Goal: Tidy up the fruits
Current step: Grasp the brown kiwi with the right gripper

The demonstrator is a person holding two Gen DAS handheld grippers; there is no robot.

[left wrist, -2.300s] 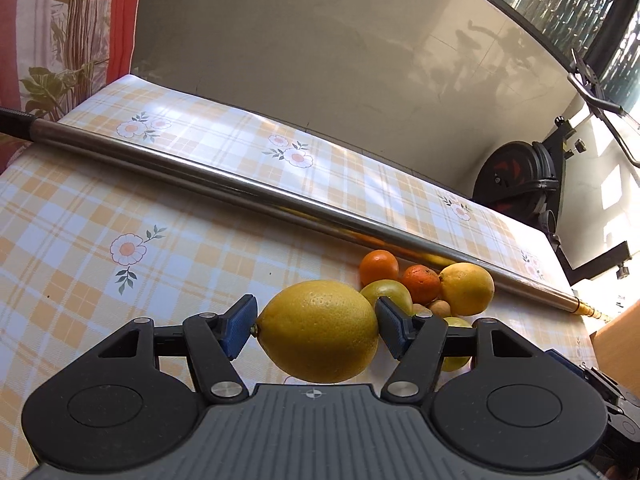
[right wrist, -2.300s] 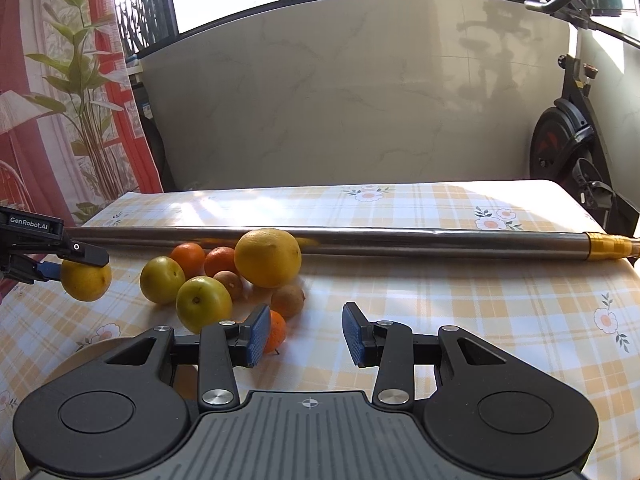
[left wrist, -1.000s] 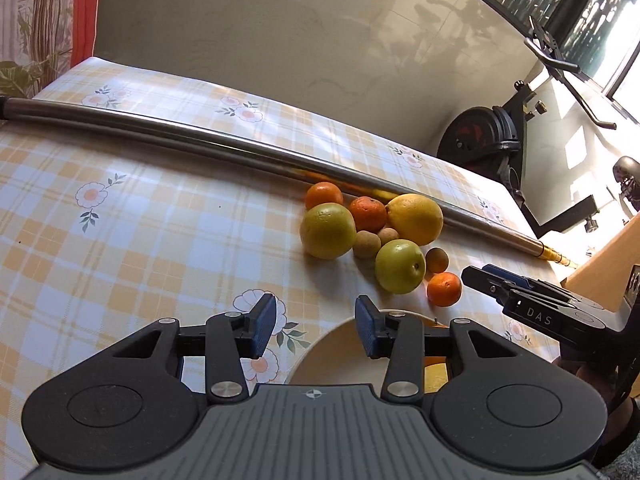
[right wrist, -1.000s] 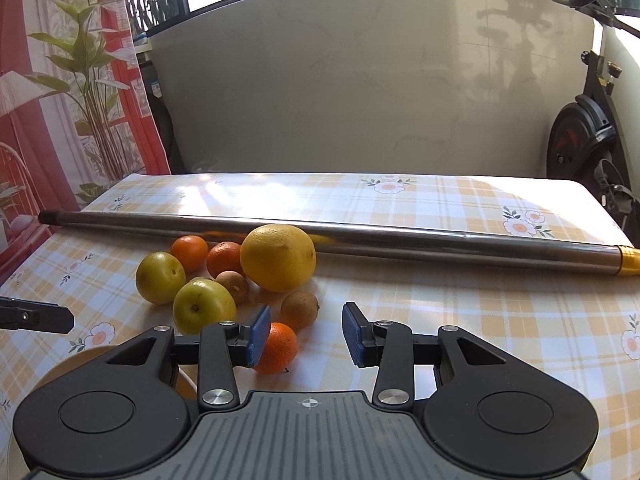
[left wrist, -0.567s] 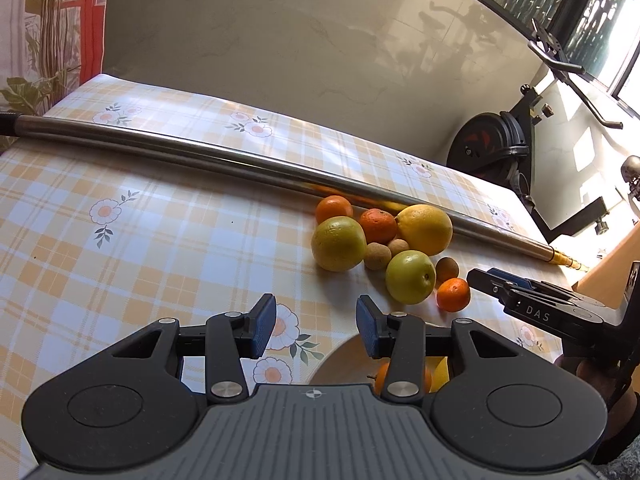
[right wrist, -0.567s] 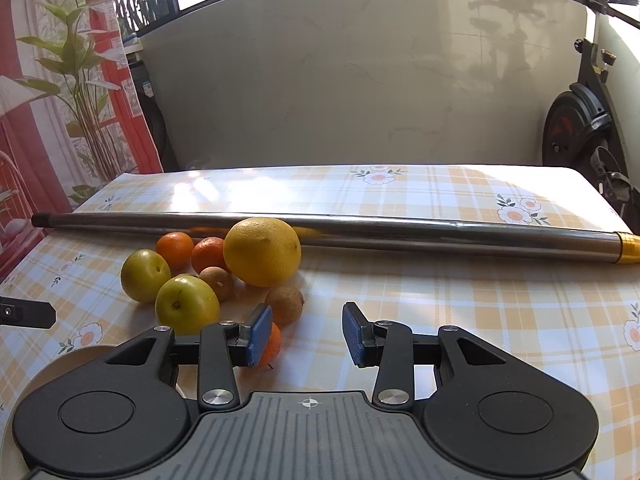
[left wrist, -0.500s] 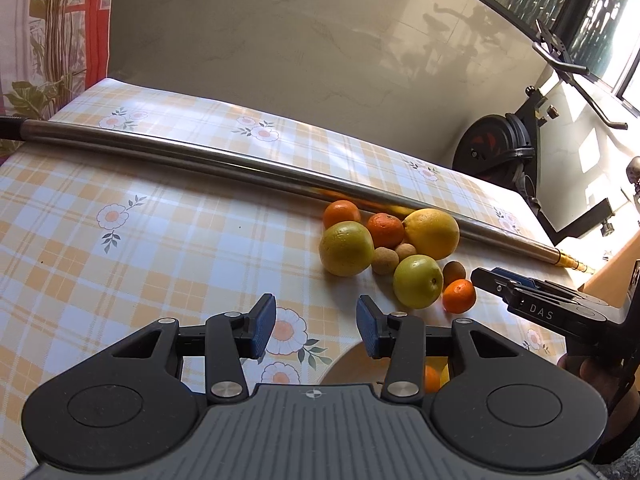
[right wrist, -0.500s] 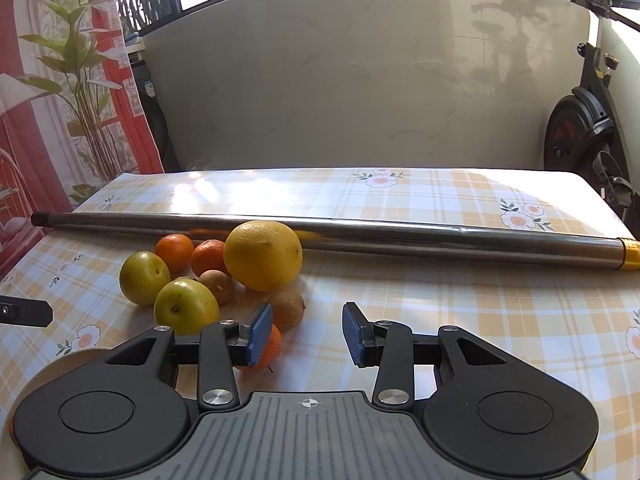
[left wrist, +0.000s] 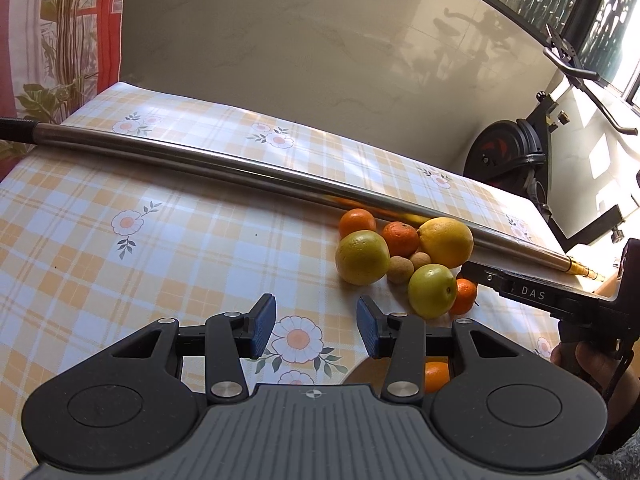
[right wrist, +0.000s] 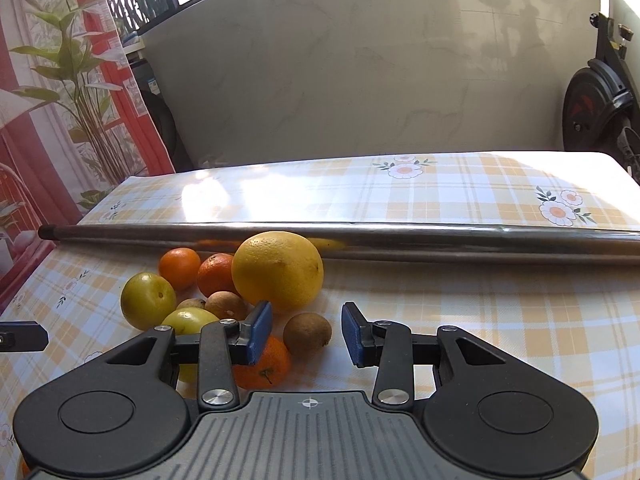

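A pile of fruit lies on the checked tablecloth against a steel pole: a big yellow citrus (right wrist: 278, 270), two yellow-green fruits (right wrist: 148, 300) (left wrist: 432, 290), small oranges (right wrist: 180, 268), brown kiwis (right wrist: 307, 330). My right gripper (right wrist: 307, 334) is open and empty, low over the table, with a kiwi between its fingers and a small orange (right wrist: 266, 364) under the left finger. My left gripper (left wrist: 316, 330) is open and empty, short of the pile. An orange (left wrist: 436, 376) lies on a plate behind its right finger. The right gripper also shows in the left wrist view (left wrist: 520, 290).
The long steel pole (left wrist: 240, 170) lies across the table behind the fruit; it also shows in the right wrist view (right wrist: 440, 238). A pale wall panel stands behind the table. An exercise bike (left wrist: 516, 160) stands at the right. A red curtain and a plant are at the left.
My left gripper let go of the yellow fruit it held and drew back from the plate. My right gripper moved forward and down, so a kiwi now sits between its fingers.
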